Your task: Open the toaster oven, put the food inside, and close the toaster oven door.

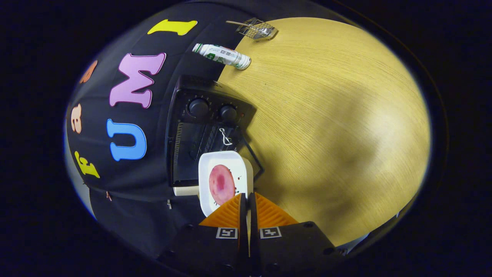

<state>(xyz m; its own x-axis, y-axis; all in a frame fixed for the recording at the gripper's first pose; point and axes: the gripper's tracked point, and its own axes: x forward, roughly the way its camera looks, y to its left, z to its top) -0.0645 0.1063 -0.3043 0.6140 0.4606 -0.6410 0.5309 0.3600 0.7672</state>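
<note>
Plate of food pinched at its rim, held at the mouth of the open toaster oven.

Nearest, the gripper (247,197) has its fingers drawn almost together, clamped on the near edge of the white plate (215,163), which carries a round pink slice of food (221,184). Just beyond the fingers the plate hangs over the lowered door (251,154) of the black toaster oven (203,115), whose cavity gapes behind it, two knobs at its far end. So opening looks done; the plate is not yet inside, and closing the door remains. Farther off on the wooden table (326,134) lie a white bottle (222,55) and, beyond it, a wire rack (258,29).
</note>
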